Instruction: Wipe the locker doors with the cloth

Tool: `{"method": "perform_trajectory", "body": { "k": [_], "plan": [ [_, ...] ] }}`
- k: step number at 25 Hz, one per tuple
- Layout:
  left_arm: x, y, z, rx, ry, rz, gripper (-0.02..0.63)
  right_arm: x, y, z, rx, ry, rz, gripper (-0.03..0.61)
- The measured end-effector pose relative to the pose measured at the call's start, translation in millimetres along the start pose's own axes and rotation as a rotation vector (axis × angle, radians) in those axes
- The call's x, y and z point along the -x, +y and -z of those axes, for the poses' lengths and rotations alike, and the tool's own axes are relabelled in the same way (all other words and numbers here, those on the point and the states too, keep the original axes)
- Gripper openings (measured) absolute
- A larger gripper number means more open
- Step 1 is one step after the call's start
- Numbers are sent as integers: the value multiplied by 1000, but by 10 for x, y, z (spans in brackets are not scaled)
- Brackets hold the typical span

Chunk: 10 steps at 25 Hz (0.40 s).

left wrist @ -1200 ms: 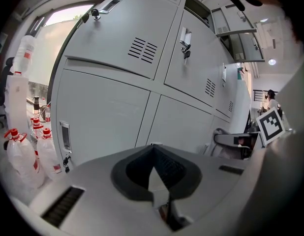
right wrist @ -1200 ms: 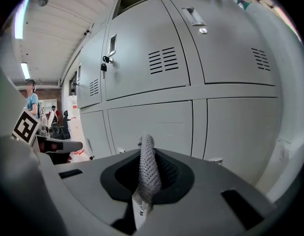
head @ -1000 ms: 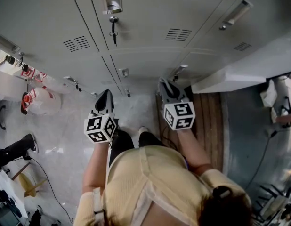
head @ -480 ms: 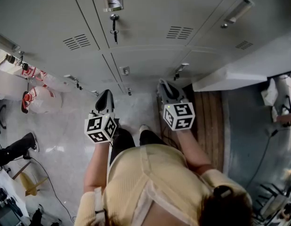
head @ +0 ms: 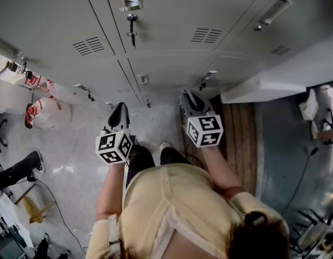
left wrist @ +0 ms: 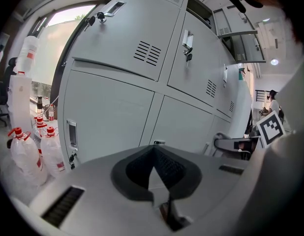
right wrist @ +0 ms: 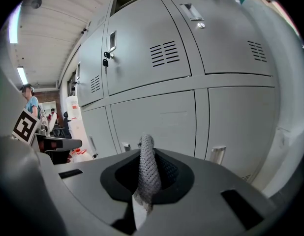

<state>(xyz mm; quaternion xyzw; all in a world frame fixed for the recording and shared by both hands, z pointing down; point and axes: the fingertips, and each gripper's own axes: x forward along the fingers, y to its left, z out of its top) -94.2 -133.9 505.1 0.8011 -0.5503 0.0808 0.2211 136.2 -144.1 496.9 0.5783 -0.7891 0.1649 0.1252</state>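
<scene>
A person (head: 172,209) in a yellow top stands on a pale floor (head: 75,155) and holds a gripper in each hand. In the head view, the left gripper (head: 119,117) and the right gripper (head: 192,104) both point at the low locker doors (head: 166,69), which are near.

Only the gripper views show the jaws. The left gripper's jaws are pressed together at the tips, with nothing in them. The right gripper pinches a grey knitted cloth (right wrist: 149,173), which sticks up between its jaws. The head view does not show the cloth.

Farther up, a key (head: 132,32) hangs in a lock. At the far left, bottles (left wrist: 25,154) with red caps stand beside the lockers. The left gripper view shows them best.
</scene>
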Motion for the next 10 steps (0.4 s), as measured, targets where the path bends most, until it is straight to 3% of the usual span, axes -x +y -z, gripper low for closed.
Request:
{"method": "perform_trajectory", "body": {
  "k": [10],
  "plan": [
    [18, -19, 24, 5, 1, 4, 2, 9, 4, 4, -7, 4, 2, 20]
  ]
}}
